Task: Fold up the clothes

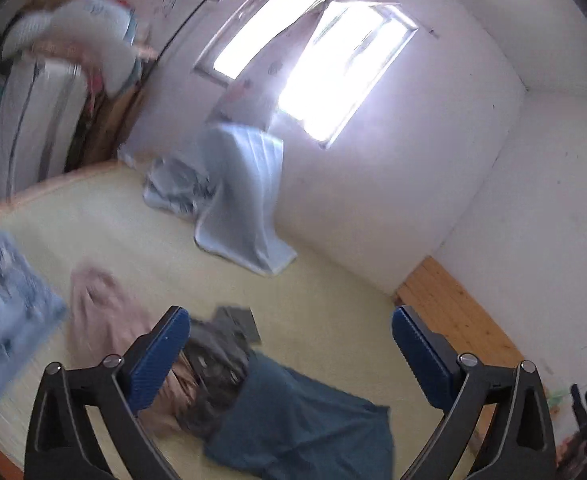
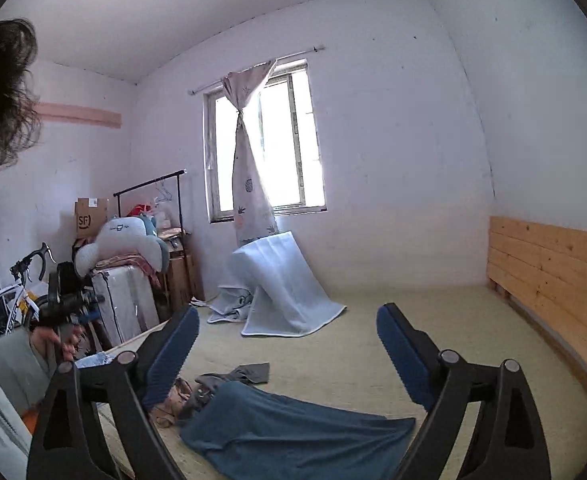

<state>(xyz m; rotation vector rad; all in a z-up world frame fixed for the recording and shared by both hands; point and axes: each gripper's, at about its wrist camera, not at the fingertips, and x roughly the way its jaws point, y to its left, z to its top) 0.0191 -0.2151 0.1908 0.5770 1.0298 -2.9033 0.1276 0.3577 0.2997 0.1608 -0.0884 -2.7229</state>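
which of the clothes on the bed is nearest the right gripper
The blue garment, spread flat just below the open right gripper. The grey garment and the pinkish-beige one lie bunched farther left.

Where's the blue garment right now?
The blue garment lies flat on the yellow mat, low and central in both wrist views, with the grey garment and the pink one at its left end.

A garment lies on the bed, a crumpled heap touching its left end (blanket behind, under the window).
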